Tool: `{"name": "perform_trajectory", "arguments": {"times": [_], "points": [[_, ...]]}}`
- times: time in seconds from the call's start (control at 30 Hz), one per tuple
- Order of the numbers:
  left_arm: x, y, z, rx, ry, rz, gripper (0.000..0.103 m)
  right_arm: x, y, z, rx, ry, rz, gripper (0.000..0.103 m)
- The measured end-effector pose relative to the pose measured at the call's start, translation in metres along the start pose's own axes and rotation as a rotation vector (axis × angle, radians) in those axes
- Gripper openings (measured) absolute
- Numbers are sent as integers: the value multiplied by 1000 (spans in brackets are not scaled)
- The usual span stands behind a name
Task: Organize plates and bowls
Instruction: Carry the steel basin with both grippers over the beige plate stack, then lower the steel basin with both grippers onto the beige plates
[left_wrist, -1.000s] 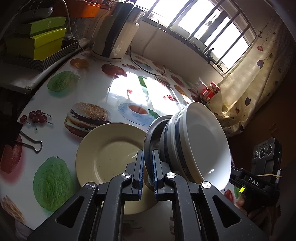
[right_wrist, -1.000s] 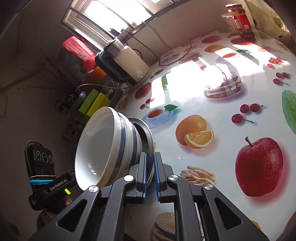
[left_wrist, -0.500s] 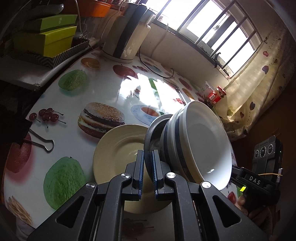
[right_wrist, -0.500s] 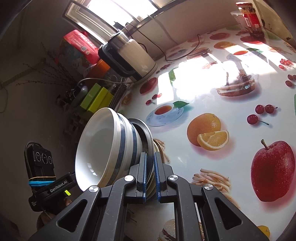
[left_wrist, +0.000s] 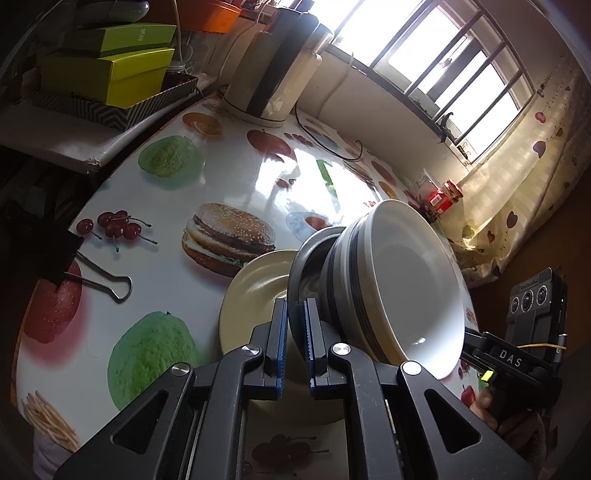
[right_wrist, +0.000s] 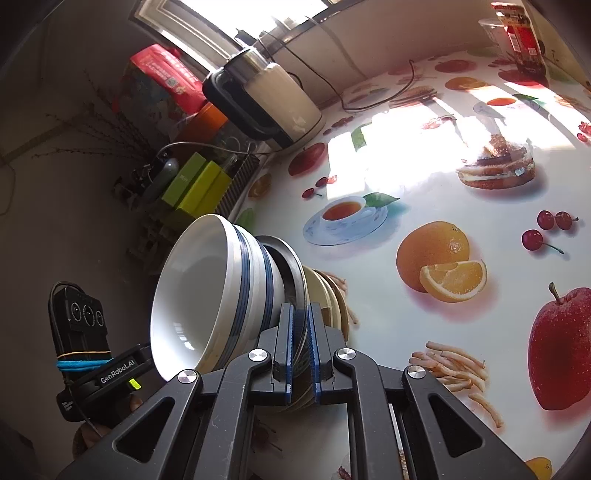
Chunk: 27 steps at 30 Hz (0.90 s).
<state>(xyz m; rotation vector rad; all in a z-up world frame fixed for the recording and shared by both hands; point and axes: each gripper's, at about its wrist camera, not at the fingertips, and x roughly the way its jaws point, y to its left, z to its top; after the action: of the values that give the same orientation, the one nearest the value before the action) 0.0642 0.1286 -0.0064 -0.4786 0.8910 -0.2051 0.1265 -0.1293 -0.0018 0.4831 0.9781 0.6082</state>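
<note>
Now both claws clamped tight, left gripper (left_wrist: 295, 325) and right gripper (right_wrist: 300, 332) pinching the dark plate (left_wrist: 301, 258) rim, striped bowls (left_wrist: 399, 284) stacked on it, cream plate (left_wrist: 255, 291) just beneath.

Two wrist fisheyes, close, angled down from opposite sides, sharing the bowl (left_wrist: 402, 284) (right_wrist: 207, 291), printed tabletop (left_wrist: 155, 266) (right_wrist: 424, 177)

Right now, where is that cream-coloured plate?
In the left wrist view the cream plate lies flat on the fruit-print table, lower centre, just below the printed hamburger and partly behind the dark plate both grippers hold.
</note>
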Motion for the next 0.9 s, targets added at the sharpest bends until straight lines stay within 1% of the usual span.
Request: {"name": "perform_trajectory", "arguments": {"times": [0.6,0.9], "points": [[-1,14,-2,-28,12,16,7,13,6,2,-1,30,5,9],[1,14,-4,-30,15,20,7,14,4,2,5,36,3,9]]}}
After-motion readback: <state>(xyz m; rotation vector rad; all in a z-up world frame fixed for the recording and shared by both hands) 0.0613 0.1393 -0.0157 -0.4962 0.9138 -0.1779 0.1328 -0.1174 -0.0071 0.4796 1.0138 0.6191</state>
